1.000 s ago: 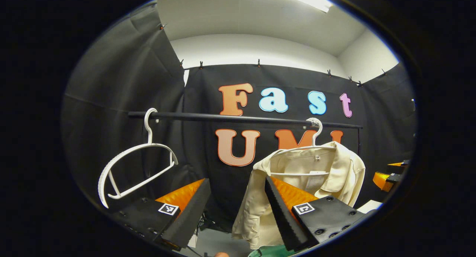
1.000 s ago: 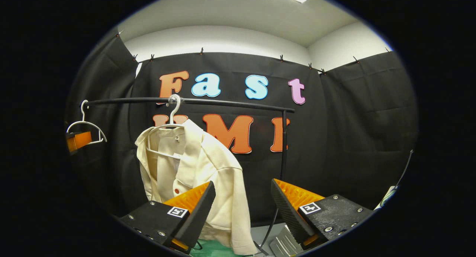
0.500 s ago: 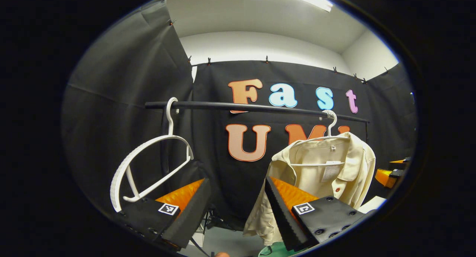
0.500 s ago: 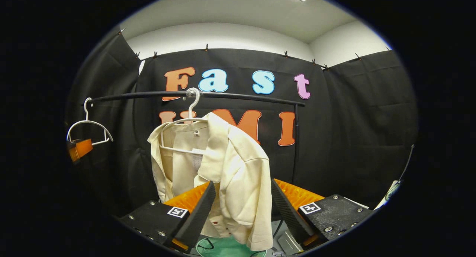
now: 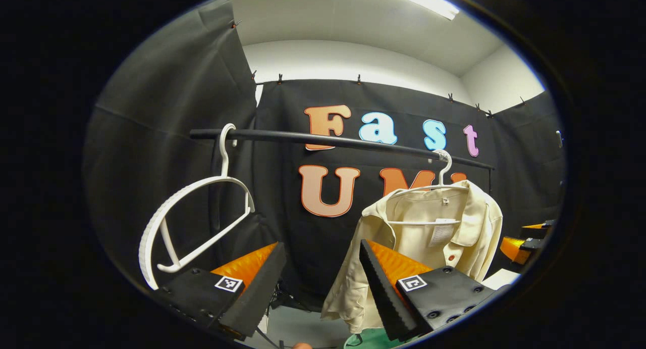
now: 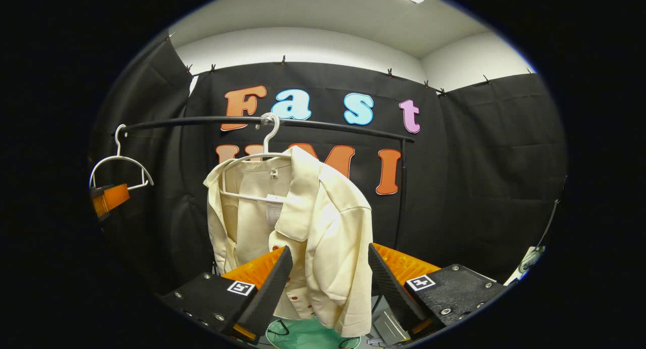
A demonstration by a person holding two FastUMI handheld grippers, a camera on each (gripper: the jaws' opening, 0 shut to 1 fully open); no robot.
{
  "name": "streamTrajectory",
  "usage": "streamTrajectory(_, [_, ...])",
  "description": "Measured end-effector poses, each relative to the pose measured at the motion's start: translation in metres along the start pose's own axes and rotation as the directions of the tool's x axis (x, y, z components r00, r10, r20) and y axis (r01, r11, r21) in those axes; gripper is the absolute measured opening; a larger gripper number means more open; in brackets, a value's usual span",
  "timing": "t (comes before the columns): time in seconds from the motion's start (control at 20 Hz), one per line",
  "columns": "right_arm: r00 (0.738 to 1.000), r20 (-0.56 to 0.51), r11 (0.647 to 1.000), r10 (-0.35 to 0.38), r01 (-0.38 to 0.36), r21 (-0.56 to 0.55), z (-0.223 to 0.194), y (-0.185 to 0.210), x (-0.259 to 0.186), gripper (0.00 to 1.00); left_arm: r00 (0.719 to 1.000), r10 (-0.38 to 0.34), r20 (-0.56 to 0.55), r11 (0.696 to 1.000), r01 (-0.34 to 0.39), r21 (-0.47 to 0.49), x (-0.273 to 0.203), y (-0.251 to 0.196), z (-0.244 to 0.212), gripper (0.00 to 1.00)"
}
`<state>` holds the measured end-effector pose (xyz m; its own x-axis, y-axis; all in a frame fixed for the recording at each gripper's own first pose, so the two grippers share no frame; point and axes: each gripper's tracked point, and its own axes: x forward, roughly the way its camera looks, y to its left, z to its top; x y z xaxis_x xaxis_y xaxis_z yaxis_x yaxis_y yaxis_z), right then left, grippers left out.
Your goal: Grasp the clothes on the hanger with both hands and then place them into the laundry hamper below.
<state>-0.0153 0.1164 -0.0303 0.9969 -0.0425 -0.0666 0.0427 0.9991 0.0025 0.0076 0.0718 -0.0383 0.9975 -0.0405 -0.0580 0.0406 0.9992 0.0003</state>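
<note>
On the black rail point(image 6: 323, 124) at the back of the booth, the cream short-sleeved shirt point(image 6: 323, 238) is hung on its white hanger point(image 6: 262, 152), with nothing yet lifted off — the task is judged to be at its very start. Both grasps, the pull from the hanger and the drop into the green laundry hamper point(image 6: 308, 336) below the shirt are left to be done.

The right tool point(image 6: 328, 283) is held with its fingers spread, the shirt's hanging sleeve framed between them but not pinched. The left tool point(image 5: 320, 283) is likewise spread apart, aimed at the gap between an empty white hanger point(image 5: 194, 222) and the shirt point(image 5: 429, 248).

The shirt's open front, collar and inner tag are best seen in the left gripper view — the right gripper view gives the sleeve side and more of the hamper's rim, plus the left tool point(image 6: 108, 200) far off beside the empty hanger.
</note>
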Motion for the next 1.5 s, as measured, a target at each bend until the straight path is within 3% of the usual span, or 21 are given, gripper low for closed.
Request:
streamTrajectory(0.5, [0.999,-0.036,0.999,0.030,-0.030,0.012,-0.026,0.046,0.026,0.93,1.000,-0.015,-0.023,1.000,0.015,0.019,0.009,-0.001,-0.012,0.92])
streamTrajectory(0.6, [0.999,-0.034,1.000,0.014,-0.013,0.006,-0.032,0.049,0.034,0.93,0.999,-0.021,-0.034,0.999,0.022,0.025,0.011,-0.001,-0.016,0.96])
streamTrajectory(0.85, [0.998,-0.056,1.000,-0.006,0.005,-0.002,-0.053,0.063,0.054,0.93,0.998,-0.036,-0.053,0.999,0.038,0.027,0.021,-0.001,-0.027,0.92])
streamTrajectory(1.5, [0.985,-0.056,0.981,-0.163,0.156,-0.112,-0.094,0.058,0.104,0.92,0.992,-0.062,-0.108,0.998,0.064,0.012,0.055,0.002,-0.061,0.96])
